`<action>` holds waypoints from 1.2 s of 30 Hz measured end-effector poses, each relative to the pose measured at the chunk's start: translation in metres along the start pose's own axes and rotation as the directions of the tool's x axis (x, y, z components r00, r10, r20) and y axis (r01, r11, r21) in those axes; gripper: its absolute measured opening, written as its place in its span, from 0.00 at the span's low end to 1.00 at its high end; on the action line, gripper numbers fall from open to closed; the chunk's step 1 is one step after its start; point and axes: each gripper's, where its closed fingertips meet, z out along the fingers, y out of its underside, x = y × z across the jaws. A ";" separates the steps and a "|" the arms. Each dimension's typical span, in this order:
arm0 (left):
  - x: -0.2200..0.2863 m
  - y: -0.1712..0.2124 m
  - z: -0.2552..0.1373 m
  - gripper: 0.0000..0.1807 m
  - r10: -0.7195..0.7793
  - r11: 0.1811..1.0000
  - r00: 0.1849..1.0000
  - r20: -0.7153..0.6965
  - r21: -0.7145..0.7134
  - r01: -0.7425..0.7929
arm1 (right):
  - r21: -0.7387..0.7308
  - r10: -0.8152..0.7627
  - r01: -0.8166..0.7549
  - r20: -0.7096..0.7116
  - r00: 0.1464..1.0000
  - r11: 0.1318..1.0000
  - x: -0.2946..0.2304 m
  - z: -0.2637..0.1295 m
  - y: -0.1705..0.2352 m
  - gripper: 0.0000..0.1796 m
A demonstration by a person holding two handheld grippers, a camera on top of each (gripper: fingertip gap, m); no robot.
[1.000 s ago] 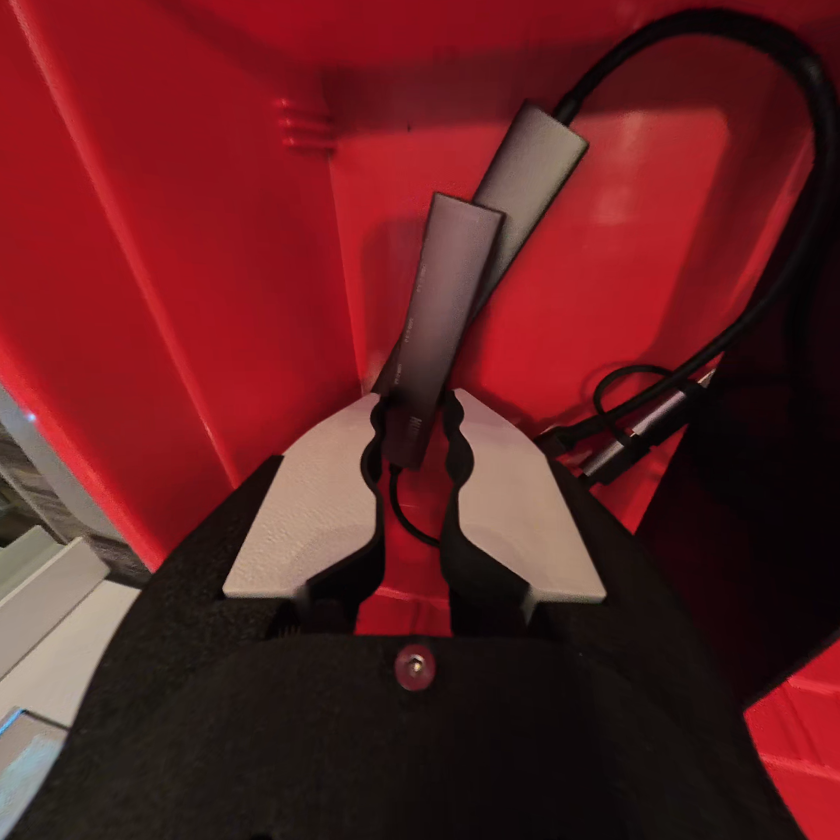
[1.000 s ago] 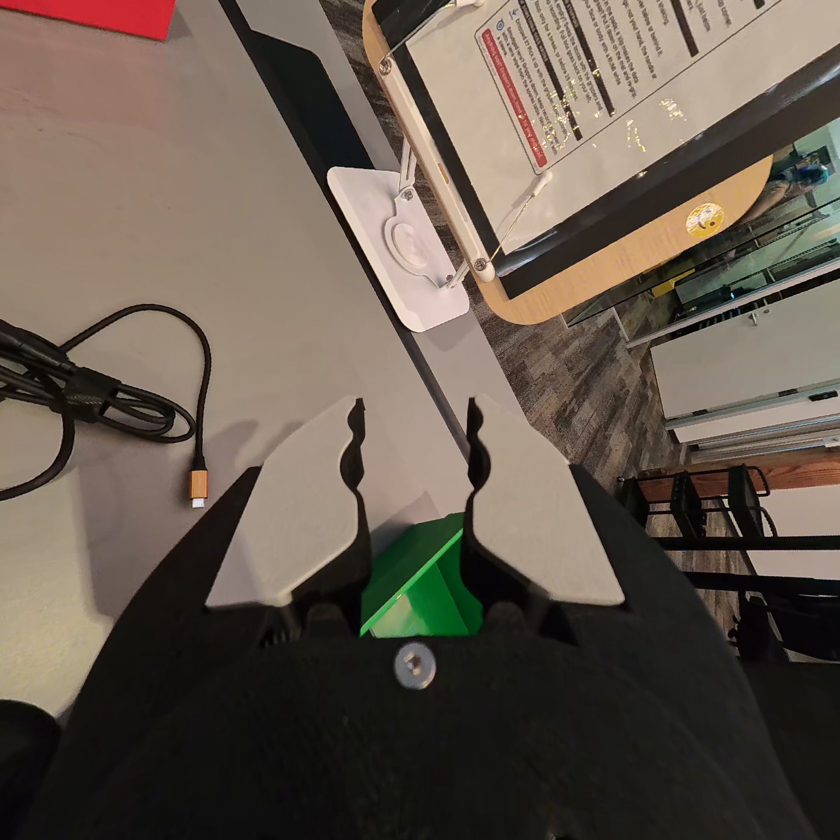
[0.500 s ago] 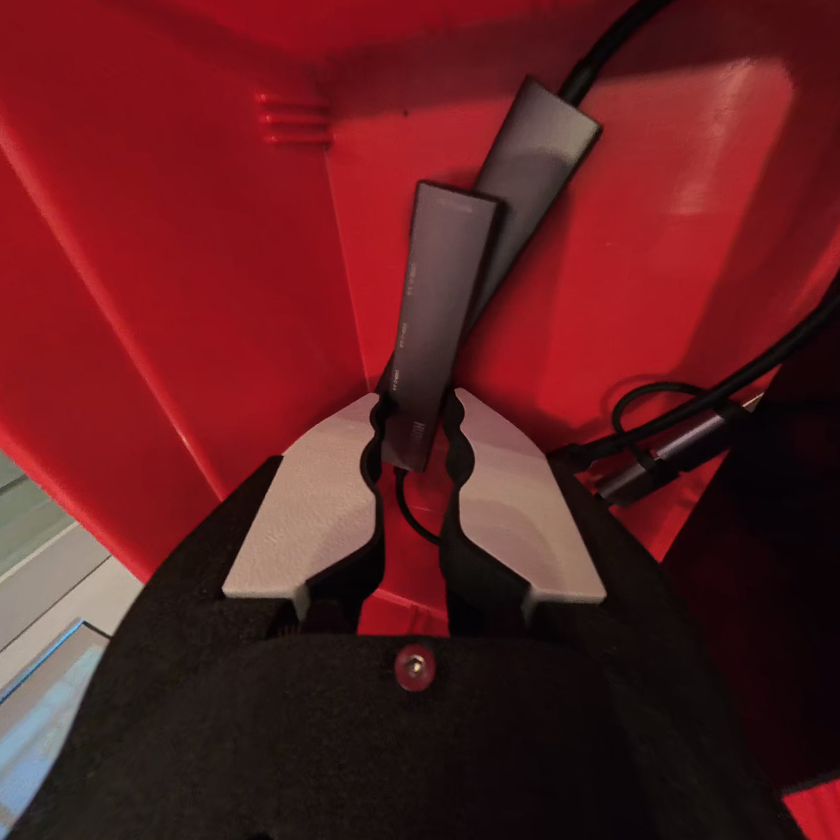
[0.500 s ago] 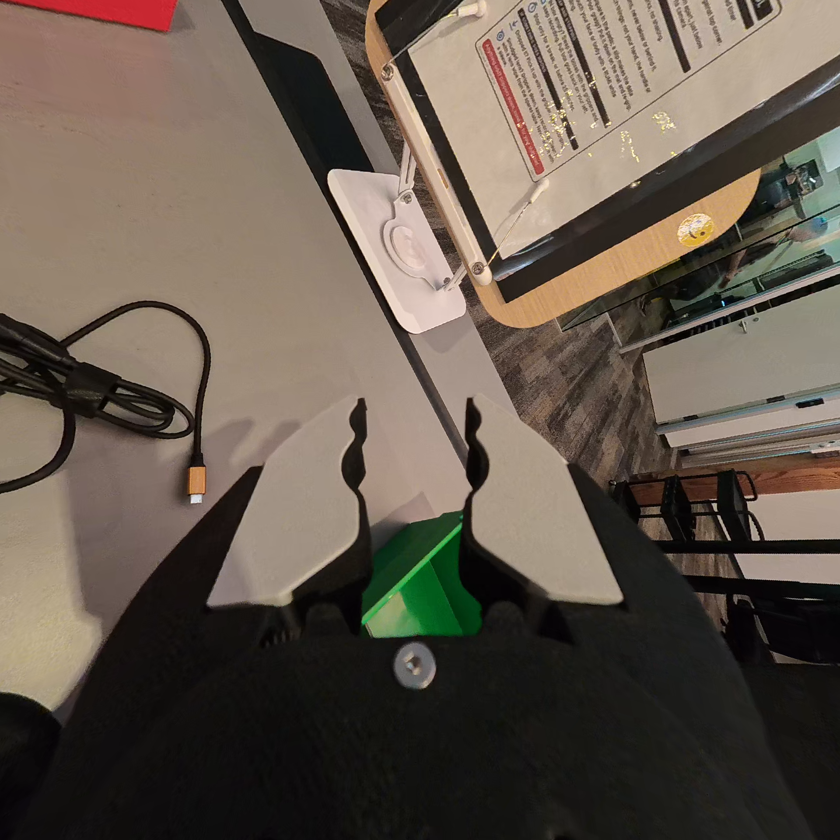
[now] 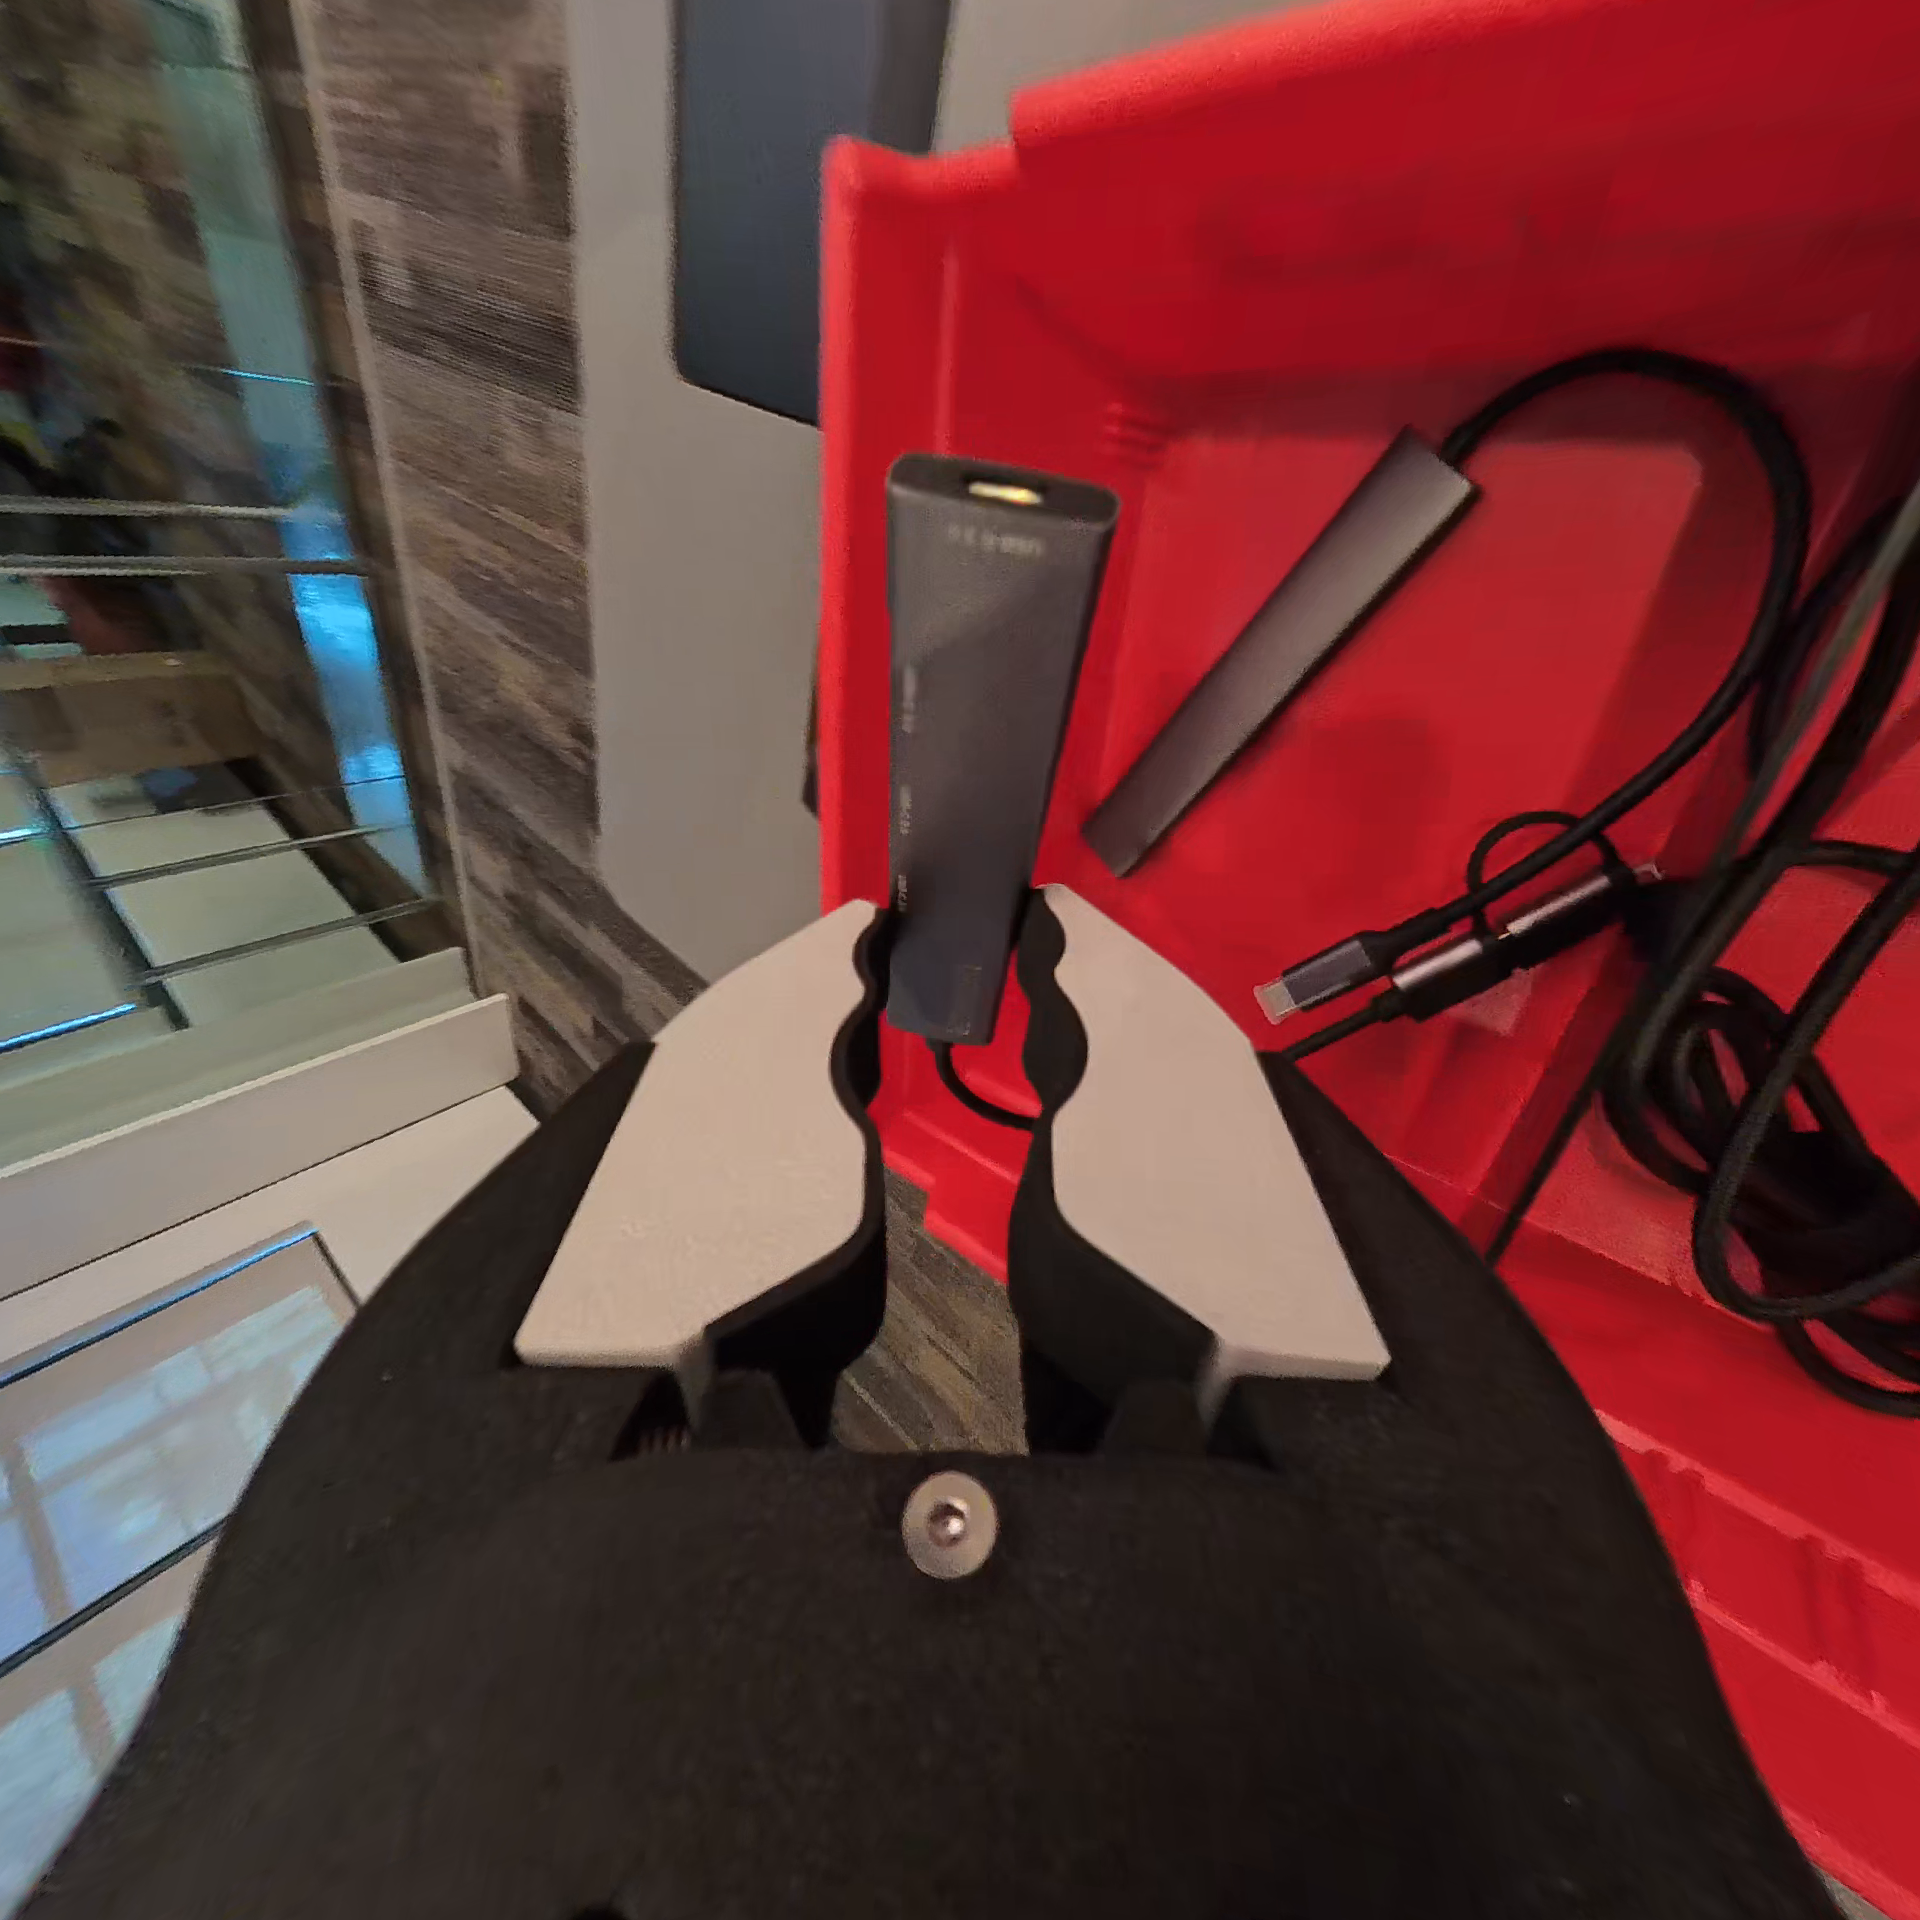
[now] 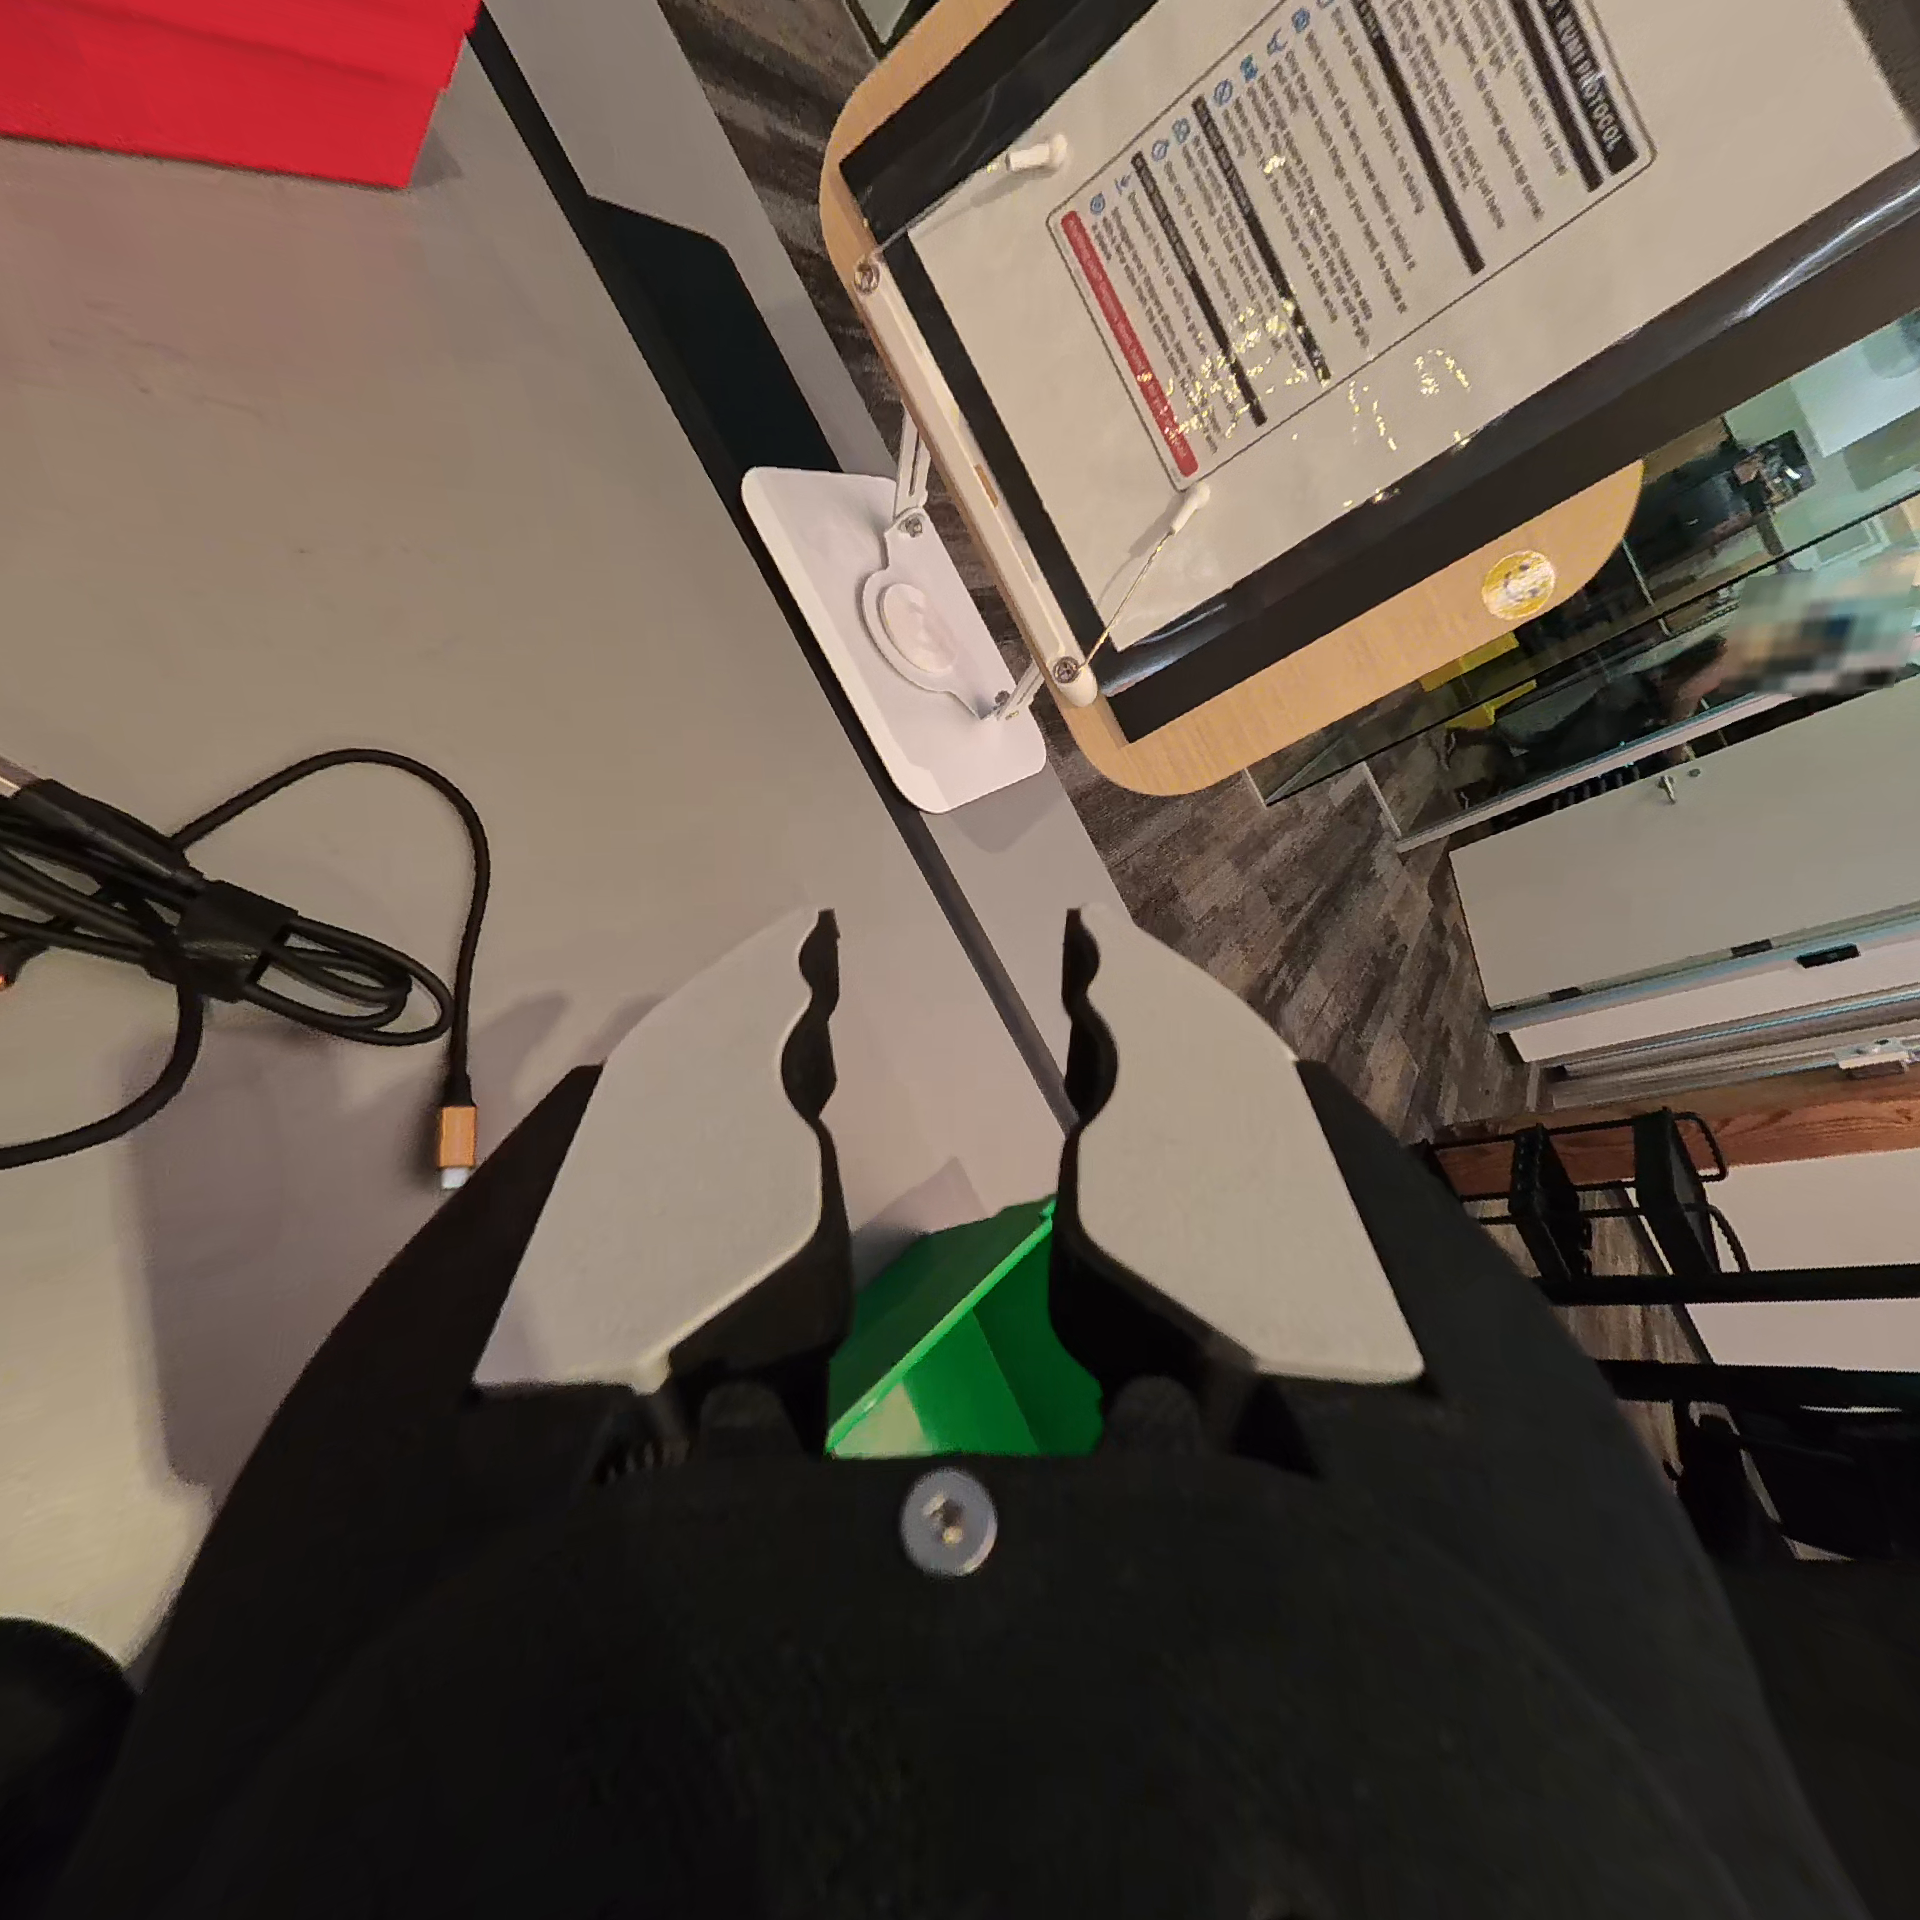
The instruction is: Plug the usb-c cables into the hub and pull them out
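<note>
My left gripper [image 5: 956, 914] is shut on the near end of a dark grey hub [image 5: 982, 717] and holds it up, lifted out over the rim of a red bin [image 5: 1351, 260]. A port shows at the hub's far end. Its thin black lead hangs below the fingers. A second grey hub [image 5: 1278, 665] and a grey usb-c plug [image 5: 1340, 971] with black cables lie in the bin. My right gripper [image 6: 945, 925] is open and empty above the grey table [image 6: 364, 520]. A black cable with an orange-sleeved plug [image 6: 455, 1141] lies to its left.
A green bin [image 6: 956, 1340] sits under my right gripper near the table's edge. A white stand base [image 6: 894, 634] holds a framed board at the table's edge. A coil of black cable [image 5: 1787, 1164] lies in the red bin. Beyond the table is patterned floor. The gap from one gripper's tips to the other's is roughly 50 cm.
My left gripper has pulled back and up with the hub, from deep inside the red bin to above its rim. My right gripper has barely moved.
</note>
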 end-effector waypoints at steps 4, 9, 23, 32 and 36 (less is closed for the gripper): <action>-0.016 -0.009 -0.034 0.13 -0.019 0.999 0.989 0.149 0.035 0.014 | 0.034 0.009 -0.009 -0.001 1.000 0.999 0.000 0.000 -0.008 0.24; -0.035 -0.020 -0.084 0.12 -0.019 0.997 0.932 0.362 0.071 -0.007 | 0.067 -0.002 0.000 0.027 1.000 0.998 -0.008 0.004 -0.018 0.24; -0.004 -0.148 -0.208 0.13 -0.058 0.904 0.917 0.394 0.411 -0.120 | 0.170 -0.011 -0.013 0.141 0.990 0.985 -0.035 0.011 -0.042 0.24; 0.110 -0.250 -0.168 0.13 0.219 0.847 0.953 0.207 0.445 -0.291 | 0.194 0.011 -0.050 0.196 0.981 0.980 -0.032 -0.002 -0.028 0.24; 0.143 -0.257 -0.119 0.13 0.310 0.881 0.950 0.031 0.365 -0.299 | 0.163 0.043 -0.074 0.187 0.981 0.984 -0.023 -0.002 -0.012 0.24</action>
